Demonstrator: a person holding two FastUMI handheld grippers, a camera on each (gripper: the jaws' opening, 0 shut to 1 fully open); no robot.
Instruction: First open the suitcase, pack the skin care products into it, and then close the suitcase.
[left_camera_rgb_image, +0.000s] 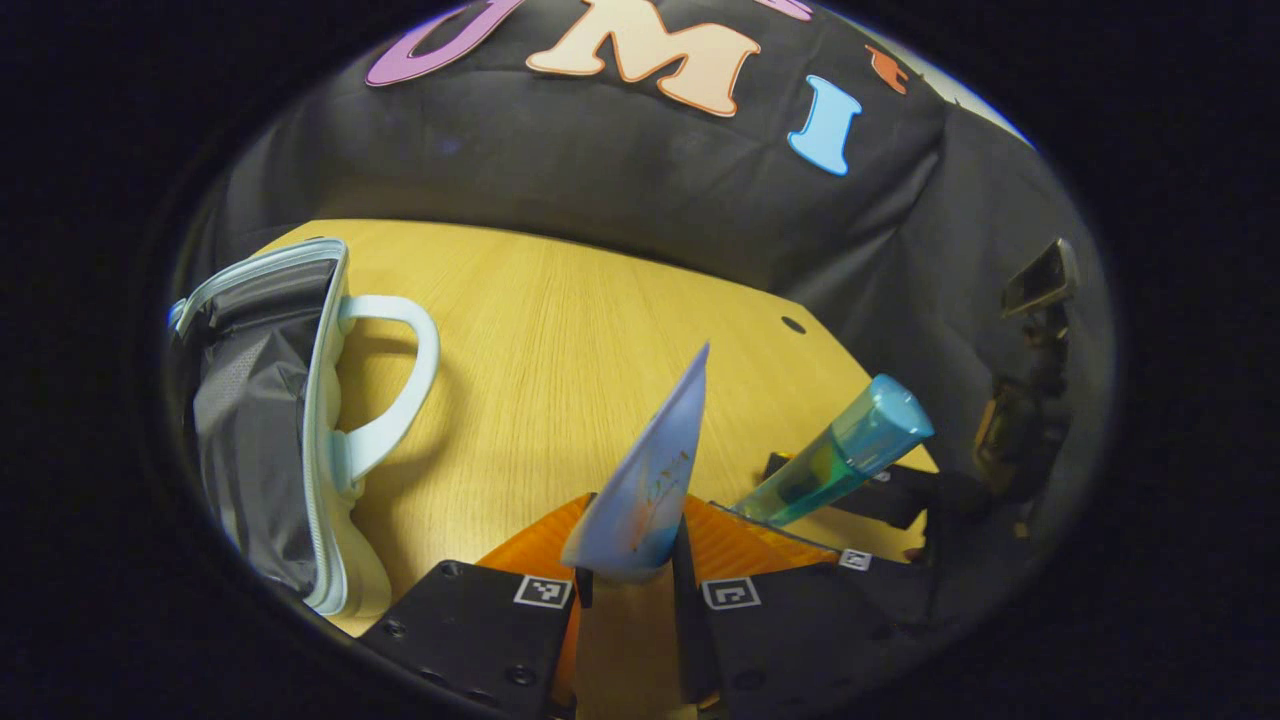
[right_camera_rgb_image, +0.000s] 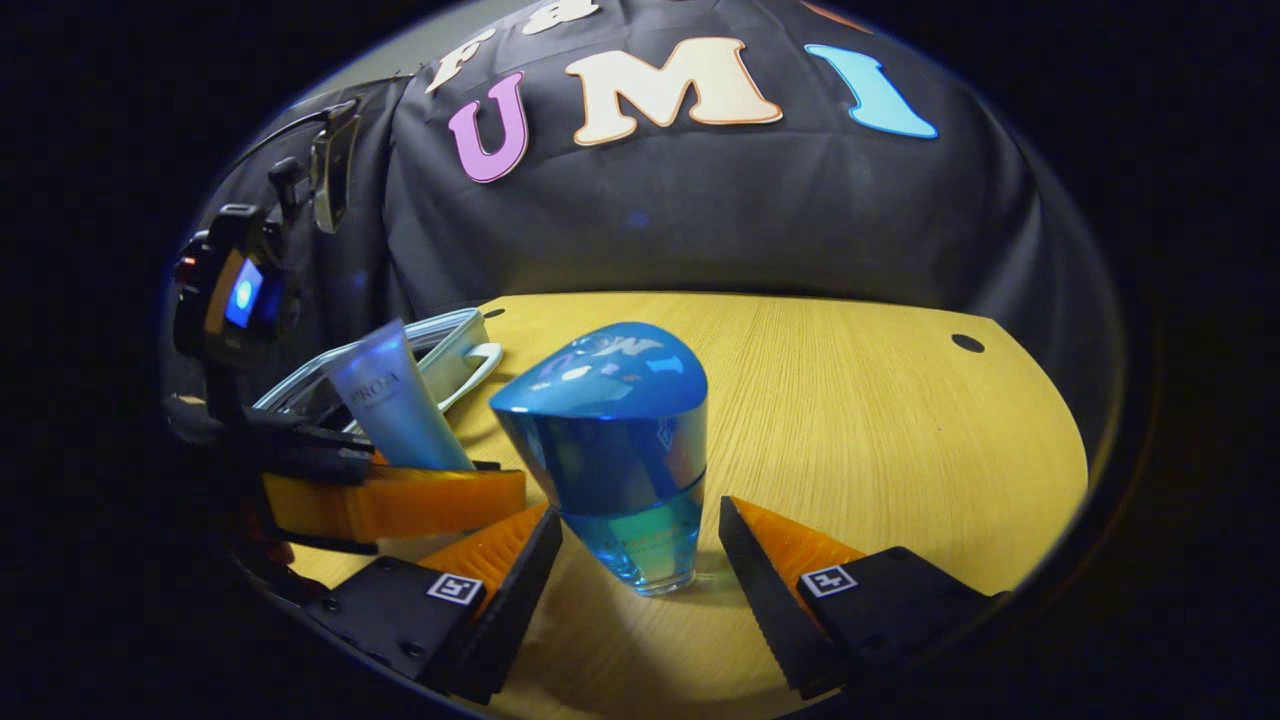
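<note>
Suitcase (left_camera_rgb_image: 290, 420) lies open left of our left claw (left_camera_rgb_image: 630, 575), which pinches the pale tube (left_camera_rgb_image: 645, 480); our right claw (right_camera_rgb_image: 640, 550) stands spread around the upright blue bottle (right_camera_rgb_image: 615, 450), so packing and closing remain.

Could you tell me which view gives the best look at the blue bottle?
The right gripper view: the blue bottle stands upright on the table between the right gripper's open fingers, whole and close. The left gripper view shows it farther off, tilted by the lens, its base hidden.
</note>
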